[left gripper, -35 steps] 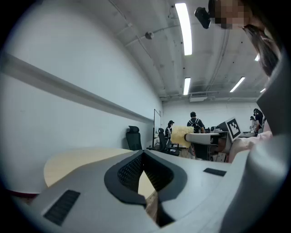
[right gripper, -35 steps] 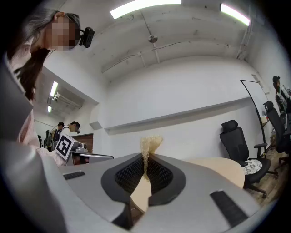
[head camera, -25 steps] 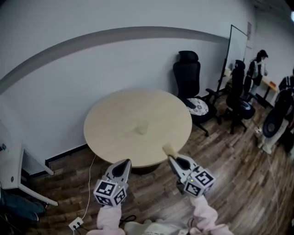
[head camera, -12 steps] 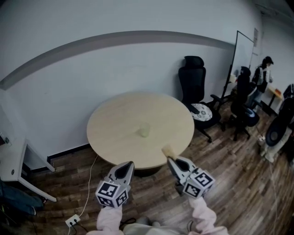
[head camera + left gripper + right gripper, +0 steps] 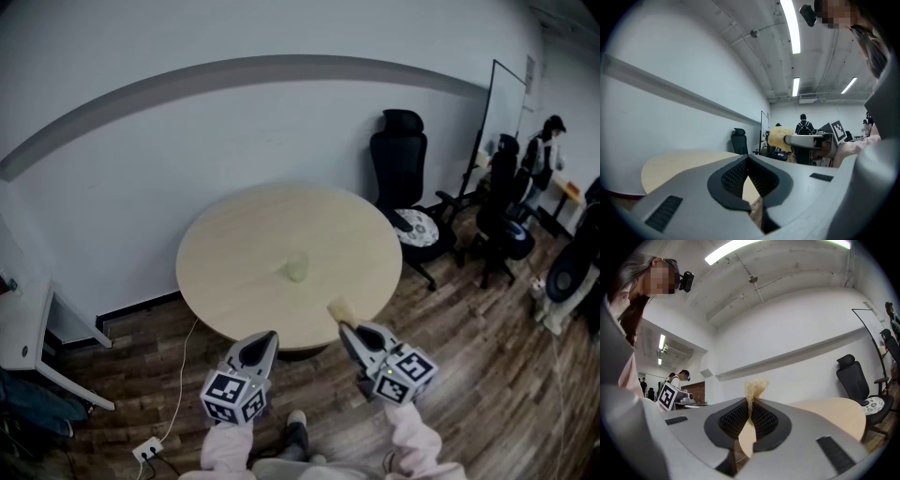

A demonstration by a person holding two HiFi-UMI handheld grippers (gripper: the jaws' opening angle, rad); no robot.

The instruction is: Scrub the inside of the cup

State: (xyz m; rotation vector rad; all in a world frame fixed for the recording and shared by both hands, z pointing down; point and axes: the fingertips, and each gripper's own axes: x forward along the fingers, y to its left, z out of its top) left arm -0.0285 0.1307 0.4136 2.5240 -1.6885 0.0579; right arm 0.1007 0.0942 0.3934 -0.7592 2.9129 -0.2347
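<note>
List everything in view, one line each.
table: one, beige, round, centre, near the wall
cup: one, pale green, mid-table
sponge: one, yellow, in the right gripper
chairs: at least two, black, right of the table
whiteboard: one, white, far right
person: one, far right background
power strip: one, white, floor at bottom left
desk: one, white, left edge
left gripper: grey, shut, empty, short of the table
right gripper: grey, shut on the sponge
</note>
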